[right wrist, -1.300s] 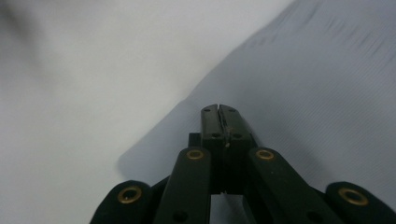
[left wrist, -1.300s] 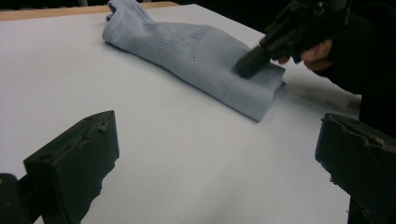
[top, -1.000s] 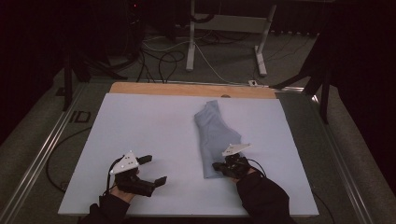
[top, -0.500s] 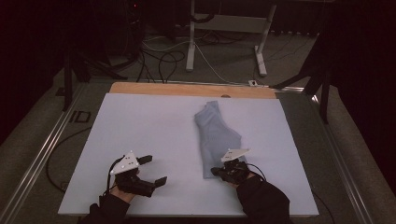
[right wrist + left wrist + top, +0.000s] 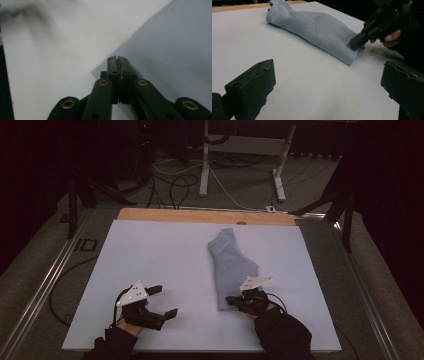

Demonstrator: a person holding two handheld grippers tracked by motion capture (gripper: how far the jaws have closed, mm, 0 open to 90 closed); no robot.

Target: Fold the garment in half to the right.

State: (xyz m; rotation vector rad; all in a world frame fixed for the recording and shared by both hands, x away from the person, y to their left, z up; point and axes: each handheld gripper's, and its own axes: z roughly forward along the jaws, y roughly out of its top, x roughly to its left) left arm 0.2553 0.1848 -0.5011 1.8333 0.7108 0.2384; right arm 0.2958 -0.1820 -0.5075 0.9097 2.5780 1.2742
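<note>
My right gripper (image 5: 231,300) is pinched nearly flat on the near corner of the folded blue garment (image 5: 231,268), right of centre in the high view, so a thin bite could slip when I lift.

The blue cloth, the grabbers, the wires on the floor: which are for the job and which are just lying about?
For the job:
folded blue cloth
right gripper, jaws together at the cloth's near corner
left gripper, open, waiting
white mat

Just lying about:
cables on the floor
white stand
</note>
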